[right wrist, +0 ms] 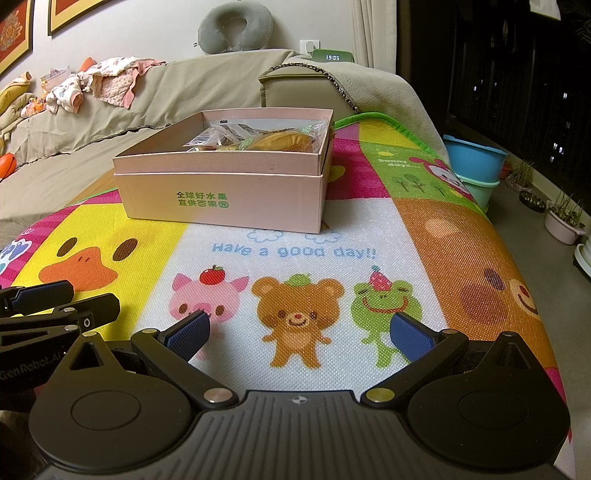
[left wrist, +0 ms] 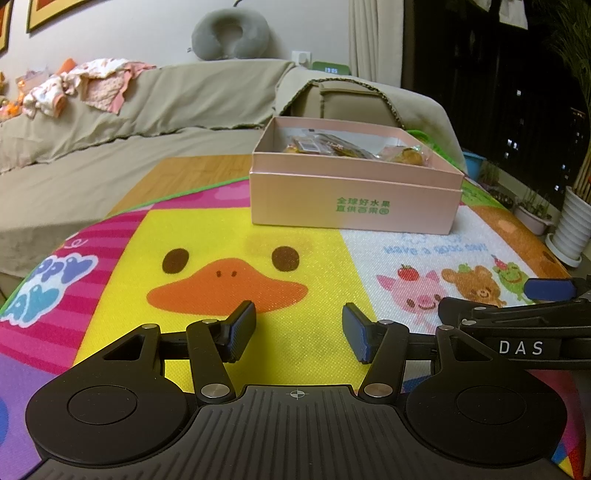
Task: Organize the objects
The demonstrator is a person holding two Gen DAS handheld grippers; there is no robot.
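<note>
A pink cardboard box (left wrist: 354,201) with green print stands on the far part of a colourful cartoon mat (left wrist: 207,236). Several wrapped snacks (left wrist: 332,146) lie inside it. In the right wrist view the same box (right wrist: 221,199) sits ahead and left, with the wrapped snacks (right wrist: 266,140) showing over its rim. My left gripper (left wrist: 299,330) is open and empty, low over the yellow duck picture, well short of the box. My right gripper (right wrist: 299,336) is open and empty over the bear picture on the mat (right wrist: 369,229). Each gripper shows at the edge of the other's view.
A beige covered sofa (left wrist: 122,122) runs behind the table with clothes (left wrist: 85,86) piled on it and a grey neck pillow (left wrist: 231,33) above. Stacked blue basins (right wrist: 474,162) and plant pots (right wrist: 563,221) stand on the floor to the right. The mat's right edge drops off there.
</note>
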